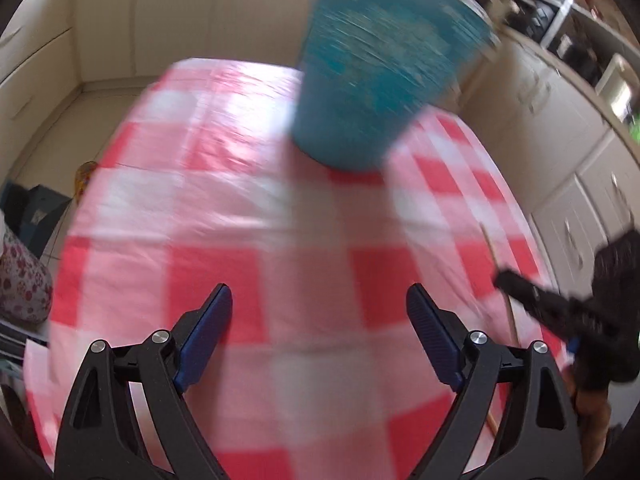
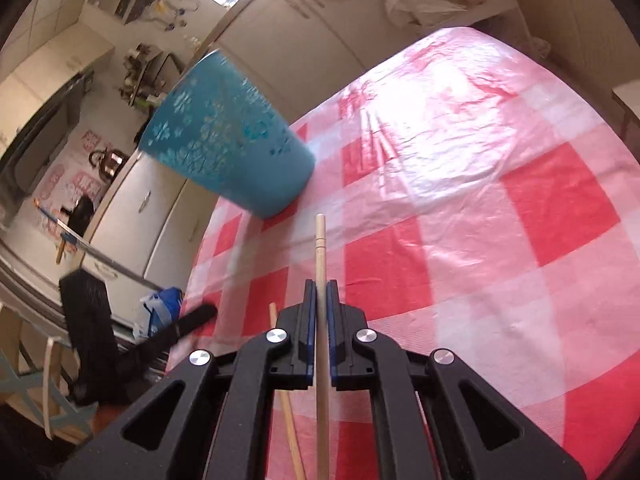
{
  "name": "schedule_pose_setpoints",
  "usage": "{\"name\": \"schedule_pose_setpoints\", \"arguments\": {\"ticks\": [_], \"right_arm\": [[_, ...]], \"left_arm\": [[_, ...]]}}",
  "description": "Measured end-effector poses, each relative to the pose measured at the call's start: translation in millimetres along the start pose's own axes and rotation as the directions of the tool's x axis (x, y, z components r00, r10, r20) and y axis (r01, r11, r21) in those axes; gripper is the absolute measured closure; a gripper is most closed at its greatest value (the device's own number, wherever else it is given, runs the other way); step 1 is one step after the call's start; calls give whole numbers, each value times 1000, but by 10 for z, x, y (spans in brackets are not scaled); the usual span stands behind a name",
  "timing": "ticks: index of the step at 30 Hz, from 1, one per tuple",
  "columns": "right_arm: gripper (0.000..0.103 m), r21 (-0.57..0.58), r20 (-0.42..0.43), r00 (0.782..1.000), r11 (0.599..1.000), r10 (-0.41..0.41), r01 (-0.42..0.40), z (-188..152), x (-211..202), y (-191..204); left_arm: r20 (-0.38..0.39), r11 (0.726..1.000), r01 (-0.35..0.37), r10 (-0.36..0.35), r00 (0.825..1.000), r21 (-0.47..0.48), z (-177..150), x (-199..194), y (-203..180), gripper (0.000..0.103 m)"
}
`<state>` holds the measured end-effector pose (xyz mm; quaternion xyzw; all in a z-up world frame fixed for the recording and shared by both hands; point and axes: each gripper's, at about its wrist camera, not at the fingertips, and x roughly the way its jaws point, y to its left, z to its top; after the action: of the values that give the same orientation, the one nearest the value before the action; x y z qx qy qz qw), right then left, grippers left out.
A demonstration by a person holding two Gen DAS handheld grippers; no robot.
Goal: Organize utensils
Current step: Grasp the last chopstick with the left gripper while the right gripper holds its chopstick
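Left gripper (image 1: 319, 336): fingers spread wide, nothing between them, hovering over the red-and-white checked tablecloth (image 1: 248, 240). Teal cup (image 1: 384, 68) stands upright on the cloth ahead of it, near the far edge; the left view is smeared, so cup detail is soft there.

Right gripper (image 2: 320, 308): pads pinched tight on a wooden chopstick (image 2: 320, 248). The stick runs straight along the gripper's own line, tip pointing forward and slightly down, past the fingertips toward the cup's base; its long axis is in line with the fingers, the rear part passing back under the camera. A second chopstick (image 2: 286, 396) lies on the cloth just left of the held one, angled a little off it, probably near the table edge.

Risks, as I judge them:
- Grip is on a thin round stick, so it could pivot or slip in the pads when tilted up for the cup.
- Tip is aimed at the cup's foot, not its mouth; pushing forward as is could knock the cup toward the table edge.
- The loose chopstick could get nudged off the table by the right gripper.
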<state>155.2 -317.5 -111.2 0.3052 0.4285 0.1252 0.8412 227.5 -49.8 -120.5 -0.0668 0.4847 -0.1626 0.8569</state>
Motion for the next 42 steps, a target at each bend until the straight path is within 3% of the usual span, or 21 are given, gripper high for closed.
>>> {"name": "schedule_pose_setpoints", "arguments": {"ticks": [5, 10, 14, 16, 19, 21, 23, 25, 27, 30, 33, 35, 39, 42], "right_arm": [[97, 53, 25, 1000, 998, 13, -14, 56, -147, -106], [97, 58, 39, 999, 998, 19, -21, 91, -198, -117], [97, 59, 37, 999, 998, 20, -22, 98, -210, -111], [97, 49, 34, 999, 999, 19, -21, 100, -208, -88], [97, 10, 23, 1000, 1000, -7, 7, 89, -167, -12], [97, -1, 16, 1000, 1000, -10, 10, 80, -144, 15], [97, -14, 8, 1000, 999, -28, 29, 71, -119, 29], [97, -40, -4, 998, 997, -69, 68, 57, -95, 40], [96, -53, -21, 997, 996, -73, 72, 40, -51, 50], [78, -100, -20, 996, 991, -86, 83, 16, -23, 144], [75, -211, 12, 987, 964, -162, 161, -22, 36, 324], [75, -292, 29, 969, 925, -245, 243, -55, 133, 437], [75, -414, 6, 942, 857, -335, 307, -154, 320, 543], [85, -483, 18, 922, 804, -386, 346, -195, 336, 591]], "left_arm": [[2, 973, -111, 113, 994, 202, -240, 100, -720, 19], [35, 935, -180, 178, 983, 306, -343, 194, -1001, 19], [-12, 928, -68, 77, 997, 366, -278, 203, -893, 19], [-67, 906, -15, 48, 997, 422, -215, 214, -843, 19], [-129, 902, 10, 50, 990, 432, -106, 243, -794, 21], [-134, 898, 1, 65, 989, 441, -82, 258, -801, 26], [-129, 882, 21, 45, 991, 470, -78, 255, -828, 40], [-130, 856, 62, 6, 991, 514, -77, 243, -868, 52], [-139, 829, 93, -19, 990, 552, -55, 256, -898, 56], [-175, 811, 110, -9, 984, 575, -2, 252, -895, 58], [-177, 815, 109, -8, 984, 569, -3, 228, -845, 57], [-165, 808, 105, -10, 986, 580, -22, 229, -856, 57], [-157, 770, 103, -4, 988, 630, -56, 205, -901, 57], [-209, 774, 132, 1, 978, 619, -43, 200, -908, 56]]}}
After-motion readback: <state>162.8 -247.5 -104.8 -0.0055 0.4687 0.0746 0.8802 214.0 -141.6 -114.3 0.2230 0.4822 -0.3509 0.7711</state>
